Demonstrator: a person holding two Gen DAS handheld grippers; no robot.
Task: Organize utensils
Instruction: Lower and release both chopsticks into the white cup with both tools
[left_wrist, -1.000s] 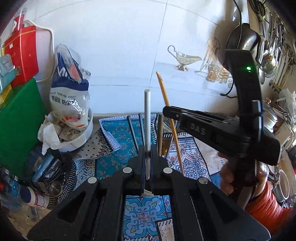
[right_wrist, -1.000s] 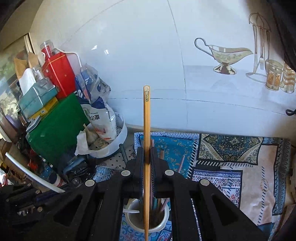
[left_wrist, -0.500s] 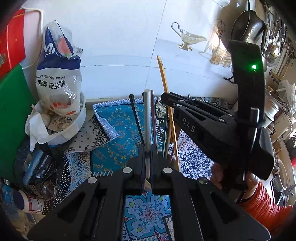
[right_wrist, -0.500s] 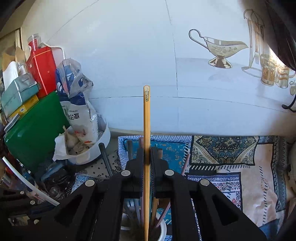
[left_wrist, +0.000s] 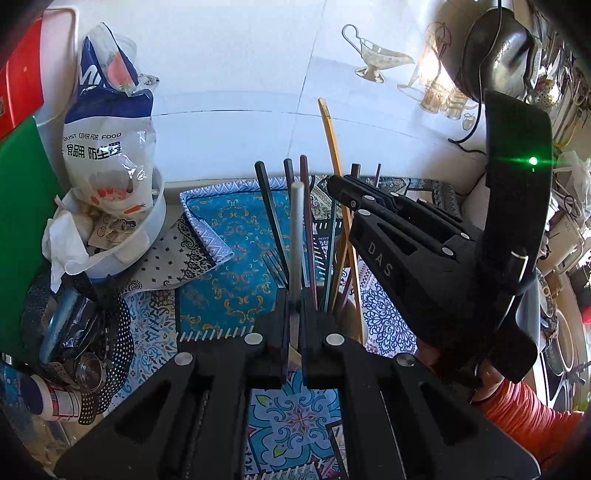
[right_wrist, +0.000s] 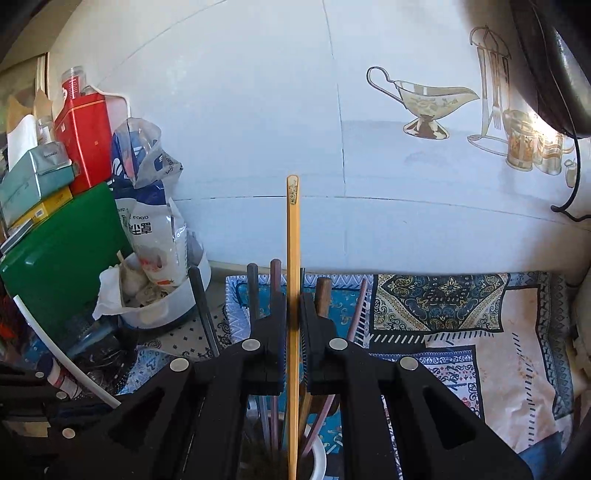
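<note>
- Left gripper (left_wrist: 294, 325): my fingers clenched on a grey utensil handle (left_wrist: 296, 236), upright over the white holder cup (right_wrist: 318, 458).
- Right gripper (right_wrist: 293, 314): clamped on a bamboo chopstick (right_wrist: 293, 236), lower end inside that cup.
- Dark chopsticks (left_wrist: 271, 221), fork (left_wrist: 275, 267): standing in the cup.
- Patterned mat (right_wrist: 461, 332): beyond.

We cannot see the lower end of the grey stick (left_wrist: 296, 236) behind the left gripper (left_wrist: 294, 321), the bamboo chopstick (right_wrist: 293, 258) runs off the bottom edge, and the white cup (right_wrist: 318, 458) is mostly hidden by the right gripper (right_wrist: 293, 321).
</note>
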